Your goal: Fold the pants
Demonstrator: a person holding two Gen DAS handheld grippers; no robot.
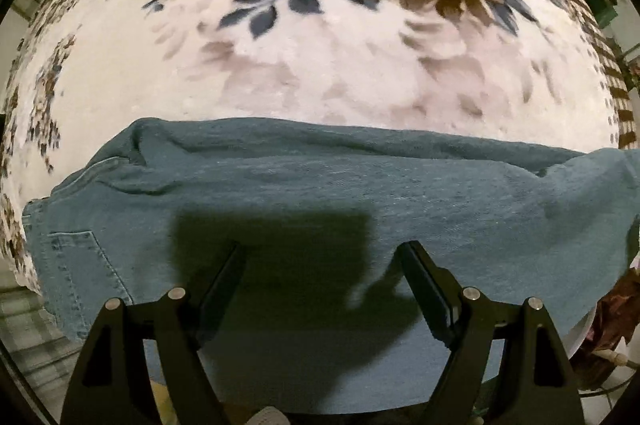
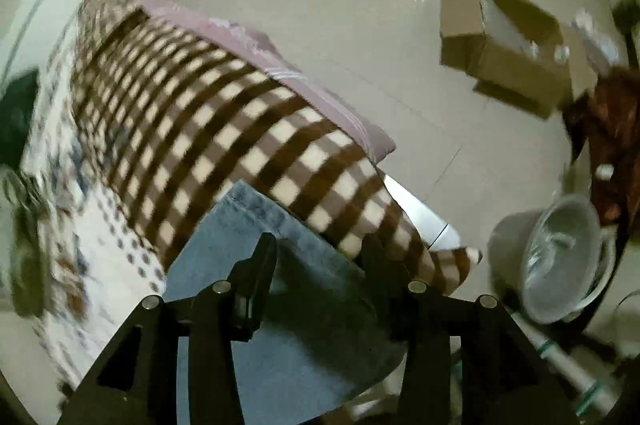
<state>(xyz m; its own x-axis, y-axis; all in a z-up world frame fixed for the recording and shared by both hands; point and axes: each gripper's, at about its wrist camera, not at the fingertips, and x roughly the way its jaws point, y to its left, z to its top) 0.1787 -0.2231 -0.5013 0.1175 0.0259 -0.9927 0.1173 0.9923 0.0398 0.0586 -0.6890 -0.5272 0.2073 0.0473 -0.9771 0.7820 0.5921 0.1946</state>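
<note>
Blue denim pants (image 1: pixel 320 181) lie crosswise on a floral blanket (image 1: pixel 320 65), waist and back pocket (image 1: pixel 76 257) at the left, legs running right. My left gripper (image 1: pixel 322 249) is open just above the near edge of the pants, holding nothing. In the right wrist view a leg end of the pants (image 2: pixel 256 225) lies between the floral blanket and a brown checked blanket (image 2: pixel 224 129). My right gripper (image 2: pixel 320 245) is open above that leg end, its fingers apart and empty.
The bed edge drops to a pale tiled floor (image 2: pixel 360 25) on the right. An open cardboard box (image 2: pixel 504 49), a grey bucket (image 2: pixel 556 257) and a reddish-brown cloth (image 2: pixel 612 129) sit on the floor. A mauve sheet (image 2: pixel 280 65) edges the checked blanket.
</note>
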